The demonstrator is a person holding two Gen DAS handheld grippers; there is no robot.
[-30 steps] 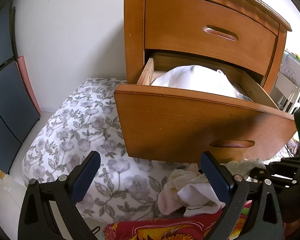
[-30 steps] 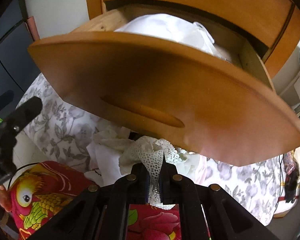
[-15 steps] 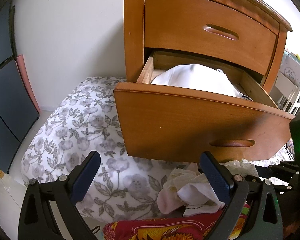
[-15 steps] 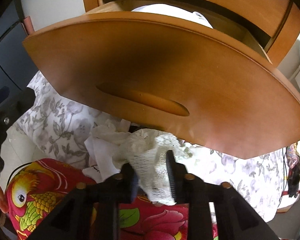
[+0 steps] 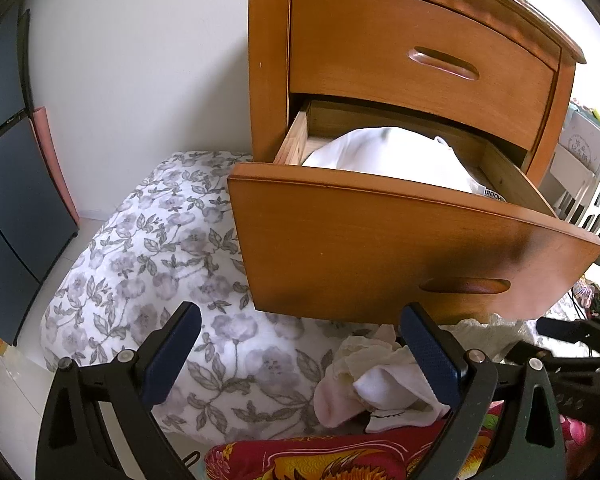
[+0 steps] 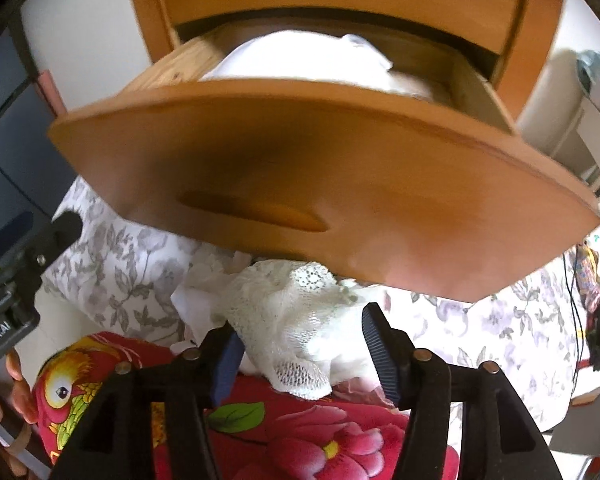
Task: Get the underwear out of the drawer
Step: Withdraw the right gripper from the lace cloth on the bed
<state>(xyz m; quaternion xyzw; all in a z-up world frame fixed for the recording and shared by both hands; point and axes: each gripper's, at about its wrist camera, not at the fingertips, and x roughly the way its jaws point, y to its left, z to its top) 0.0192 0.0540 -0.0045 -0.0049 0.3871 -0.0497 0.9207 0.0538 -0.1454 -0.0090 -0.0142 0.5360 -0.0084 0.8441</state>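
Observation:
The lower wooden drawer (image 5: 380, 248) is pulled out of the nightstand, with a white garment (image 5: 388, 156) heaped inside it. Below its front lies a small pile of pale underwear (image 5: 380, 384) on the bedding. My left gripper (image 5: 300, 320) hangs open in front of the drawer, its right finger just above that pile. In the right wrist view, my right gripper (image 6: 300, 328) has its jaws opening. A white lace piece (image 6: 284, 300) sits loose between them on the pile, and the right pad stands clear of it.
Grey floral bedding (image 5: 140, 260) spreads under and left of the drawer. A red blanket with a bird print (image 6: 80, 380) lies nearest me. The upper drawer (image 5: 420, 60) is shut. A dark cabinet (image 5: 4, 200) stands at the left, and a person's fingers (image 6: 16, 380) show at the lower left.
My right gripper was shut on the lace piece; its jaws have spread and the lace has slumped onto the pile. The right view has drawn back from the drawer front. The left gripper has not moved.

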